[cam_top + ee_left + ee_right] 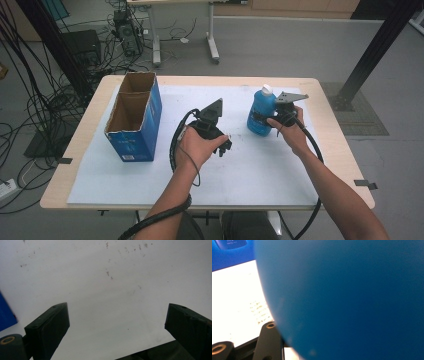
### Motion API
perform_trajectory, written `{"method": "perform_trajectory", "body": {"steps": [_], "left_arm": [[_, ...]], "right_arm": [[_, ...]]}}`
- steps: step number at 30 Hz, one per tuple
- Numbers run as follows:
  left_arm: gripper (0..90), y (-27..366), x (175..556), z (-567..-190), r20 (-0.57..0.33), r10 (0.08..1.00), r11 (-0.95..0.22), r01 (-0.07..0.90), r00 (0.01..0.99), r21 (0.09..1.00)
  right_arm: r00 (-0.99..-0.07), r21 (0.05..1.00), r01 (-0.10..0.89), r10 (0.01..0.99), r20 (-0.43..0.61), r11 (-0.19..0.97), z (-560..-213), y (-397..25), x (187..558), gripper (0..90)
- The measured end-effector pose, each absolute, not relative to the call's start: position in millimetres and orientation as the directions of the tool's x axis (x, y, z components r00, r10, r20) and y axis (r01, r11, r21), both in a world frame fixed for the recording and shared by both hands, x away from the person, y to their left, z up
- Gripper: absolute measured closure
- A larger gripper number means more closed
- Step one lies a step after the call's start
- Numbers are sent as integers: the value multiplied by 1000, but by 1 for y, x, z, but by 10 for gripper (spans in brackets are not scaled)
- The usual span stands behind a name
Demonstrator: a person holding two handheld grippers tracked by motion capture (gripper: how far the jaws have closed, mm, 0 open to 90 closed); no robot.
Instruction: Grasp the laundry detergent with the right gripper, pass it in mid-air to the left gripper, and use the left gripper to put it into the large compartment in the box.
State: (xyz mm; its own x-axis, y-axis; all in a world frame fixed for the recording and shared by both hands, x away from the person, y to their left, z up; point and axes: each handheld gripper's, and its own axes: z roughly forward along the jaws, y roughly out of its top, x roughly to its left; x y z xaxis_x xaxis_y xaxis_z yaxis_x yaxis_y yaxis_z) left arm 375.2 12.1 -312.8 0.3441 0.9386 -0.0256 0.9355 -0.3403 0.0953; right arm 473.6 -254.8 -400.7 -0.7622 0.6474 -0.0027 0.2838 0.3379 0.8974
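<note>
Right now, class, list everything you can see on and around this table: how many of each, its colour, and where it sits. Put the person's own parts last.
Blue plastic bottle with white cap: one, upright, right of the table's middle, between the right gripper's jaws.
Blue open-topped cardboard box: one, two compartments, brown inside, table's left side.
White mat: one, covering most of the tabletop.
Light wooden table: one, centre.
Black cables: many, on the floor at left.
White-legged table: one, behind.
Left hand-held gripper: one, black, open, above the mat's middle.
Right hand-held gripper: one, black, at the bottle.
Forearms: two, from the bottom.
</note>
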Motion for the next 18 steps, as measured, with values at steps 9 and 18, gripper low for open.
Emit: {"method": "perform_trajectory", "body": {"steps": [9, 18], "left_arm": [[61, 11, 375, -312, -19, 938, -342, 935, 345, 99], [61, 10, 375, -313, -16, 935, -350, 932, 353, 93]], "right_arm": [[-763, 898, 284, 647, -1, 335, -401, -255, 474, 425], [-766, 902, 275, 643, -3, 332, -402, -256, 474, 425]]}}
